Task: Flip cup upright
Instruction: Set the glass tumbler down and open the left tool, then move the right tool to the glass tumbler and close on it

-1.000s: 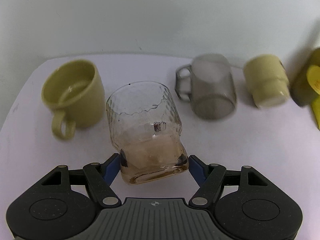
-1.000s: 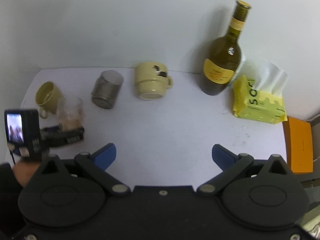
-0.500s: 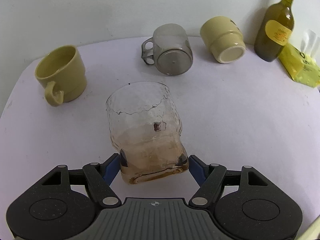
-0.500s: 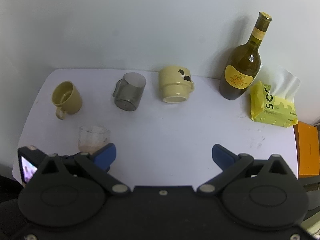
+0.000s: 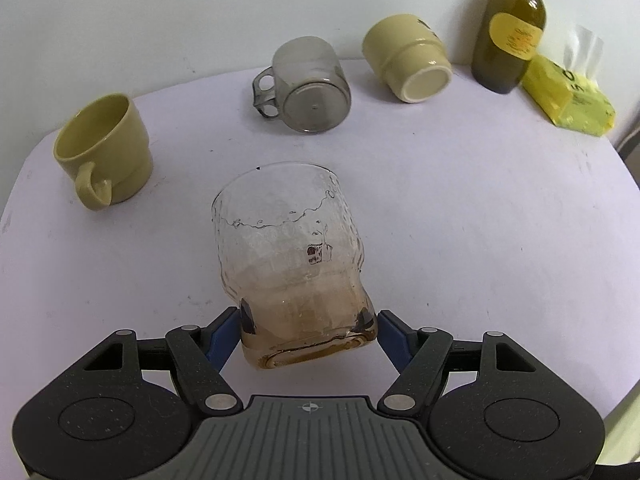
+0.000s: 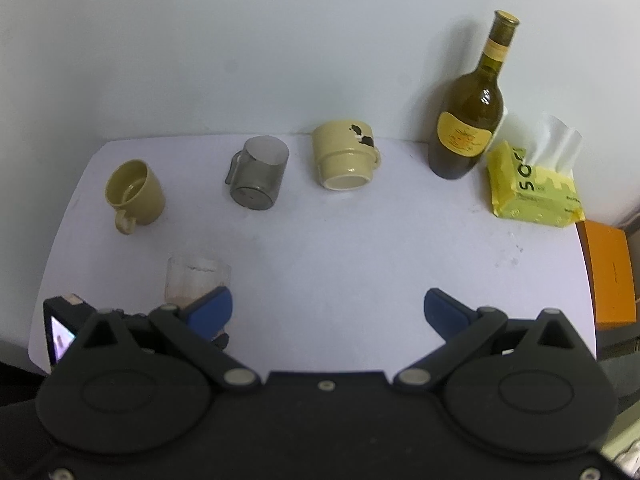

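1. The left hand-held gripper point(image 5: 308, 334) is clamped on the base of the glass point(image 5: 292, 256), one blue pad on each side of the thick amber foot, mouth pointing away from the camera.
2. In the right wrist view the glass point(image 6: 198, 280) stands mouth-up at the near left of the table point(image 6: 360, 248), with the left hand-held gripper behind it. Whether its base touches the table yet I cannot tell.
3. Change over the last second: the grip on the glass looks the same in the left view, but the background has swung. The olive mug point(image 5: 104, 152) has slid to the far left, the grey mug point(image 5: 306, 88) and cream mug point(image 5: 408, 58) now sit further back, and the bottle point(image 5: 510, 28) and yellow tissue pack point(image 5: 568, 96) have come into view. In the right view the glass has moved from beside the olive mug to the near edge.
4. My reading: the glass has been turned upright and carried toward the front; setting it down and letting go seems to be what remains for this one.
5. The right hand-held gripper point(image 6: 328, 312) is spread wide, holding nothing, hovering over the near middle of the table.
6. The grey mug and cream mug lie on their sides with bases facing the cameras, so they are likely next. The olive mug already stands upright.
7. Risk: the grip is low on a smooth glass foot; opening before the base is flat could let it tip.
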A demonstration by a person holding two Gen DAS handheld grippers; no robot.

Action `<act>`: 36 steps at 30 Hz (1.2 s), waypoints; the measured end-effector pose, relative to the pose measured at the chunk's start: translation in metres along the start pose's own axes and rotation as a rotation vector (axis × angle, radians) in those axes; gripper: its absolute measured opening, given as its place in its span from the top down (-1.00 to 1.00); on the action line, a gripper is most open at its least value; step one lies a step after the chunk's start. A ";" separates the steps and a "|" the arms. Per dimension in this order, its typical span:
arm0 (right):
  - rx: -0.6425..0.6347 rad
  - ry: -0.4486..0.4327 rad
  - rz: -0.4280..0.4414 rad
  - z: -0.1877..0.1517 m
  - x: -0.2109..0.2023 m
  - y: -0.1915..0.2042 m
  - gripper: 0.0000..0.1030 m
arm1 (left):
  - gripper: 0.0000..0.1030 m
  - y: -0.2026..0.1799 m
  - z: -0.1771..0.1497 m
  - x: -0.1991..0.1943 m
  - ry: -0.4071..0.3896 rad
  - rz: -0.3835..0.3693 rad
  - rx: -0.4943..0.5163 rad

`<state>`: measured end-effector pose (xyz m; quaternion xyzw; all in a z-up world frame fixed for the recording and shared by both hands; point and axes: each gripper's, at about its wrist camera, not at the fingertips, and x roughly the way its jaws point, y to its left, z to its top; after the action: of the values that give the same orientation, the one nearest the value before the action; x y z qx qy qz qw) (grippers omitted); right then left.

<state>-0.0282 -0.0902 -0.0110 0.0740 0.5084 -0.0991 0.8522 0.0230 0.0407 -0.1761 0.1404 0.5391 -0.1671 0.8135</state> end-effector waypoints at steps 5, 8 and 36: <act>0.018 0.002 -0.005 -0.009 -0.003 0.002 -1.00 | -0.64 0.001 0.002 -0.008 -0.017 0.013 0.012; 0.016 0.002 0.002 -0.013 -0.002 0.008 -1.00 | -0.64 0.005 -0.002 -0.017 -0.023 0.010 0.018; -0.181 -0.084 0.133 -0.090 0.127 0.131 -0.69 | -0.81 0.192 -0.103 -0.208 -0.159 0.154 -0.526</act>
<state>-0.0143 0.0449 -0.1626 0.0261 0.4733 0.0007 0.8805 -0.0565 0.2816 -0.0140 -0.0483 0.4860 0.0302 0.8721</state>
